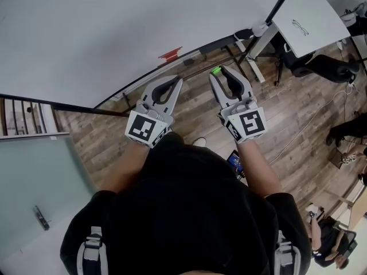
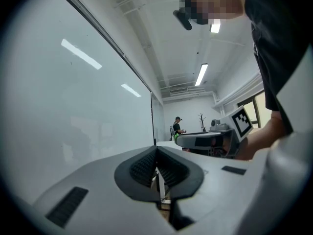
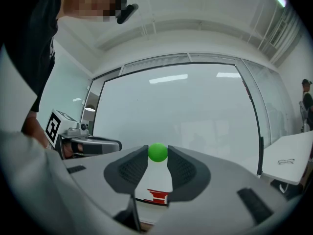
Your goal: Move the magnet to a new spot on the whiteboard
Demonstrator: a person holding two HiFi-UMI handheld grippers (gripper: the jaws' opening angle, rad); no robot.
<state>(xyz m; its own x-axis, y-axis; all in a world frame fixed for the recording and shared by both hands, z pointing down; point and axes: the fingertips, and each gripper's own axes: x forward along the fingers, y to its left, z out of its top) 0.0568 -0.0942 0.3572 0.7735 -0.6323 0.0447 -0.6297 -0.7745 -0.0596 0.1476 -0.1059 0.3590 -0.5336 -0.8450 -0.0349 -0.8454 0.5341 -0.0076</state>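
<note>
The right gripper [image 3: 157, 154] is clenched on a small round green magnet [image 3: 157, 152], pinched at its very tips and held level, facing the large white whiteboard [image 3: 195, 111]. From the head view, the magnet [image 1: 216, 70] hangs over the brown wooden plank floor [image 1: 195, 116], near the board's lower edge but not touching the board. The left gripper [image 2: 156, 151] has its dark ribbed pads [image 2: 142, 168] pressed together with nothing between them (it sits level beside the right one, also short of the board). A red striped object [image 3: 156, 196] sits low at the whiteboard's bottom edge, below the magnet in the right gripper view.
</note>
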